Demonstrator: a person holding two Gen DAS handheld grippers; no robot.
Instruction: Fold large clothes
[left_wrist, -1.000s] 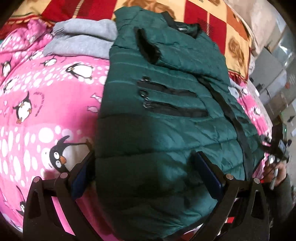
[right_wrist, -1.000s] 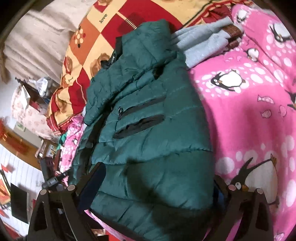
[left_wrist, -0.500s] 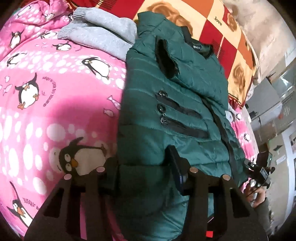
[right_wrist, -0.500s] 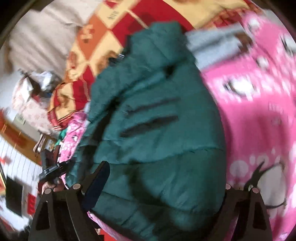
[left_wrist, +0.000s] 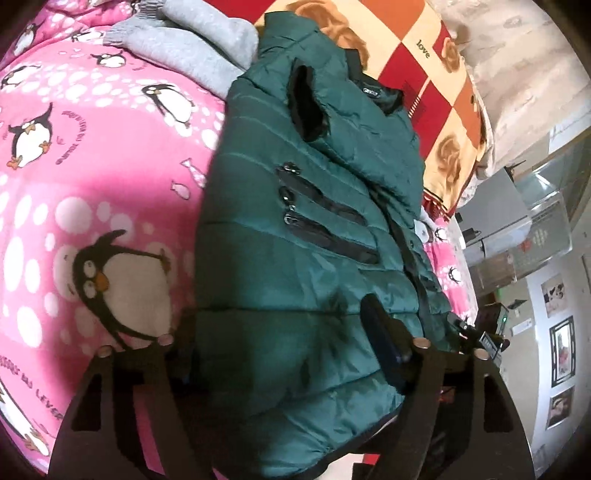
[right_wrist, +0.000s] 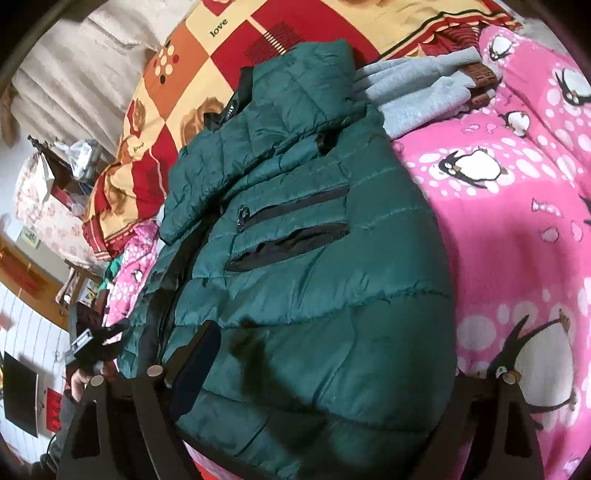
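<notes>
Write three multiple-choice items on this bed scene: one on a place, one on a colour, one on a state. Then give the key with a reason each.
1. Where do the grey sweatpants lie?
A. beyond the jacket's top end, beside its hood
B. on the floor
C. on top of the jacket's pockets

2. What colour is the puffer jacket?
A. pink
B. dark green
C. yellow

3. How does the jacket lie?
A. hung on a hanger
B. rolled into a ball
C. spread on the penguin blanket, pocket zippers facing up

Key: 1 A, the grey cuffs lie by the hood; 2 B, its quilted shell is green; 3 C, both black zippers show on top.
</notes>
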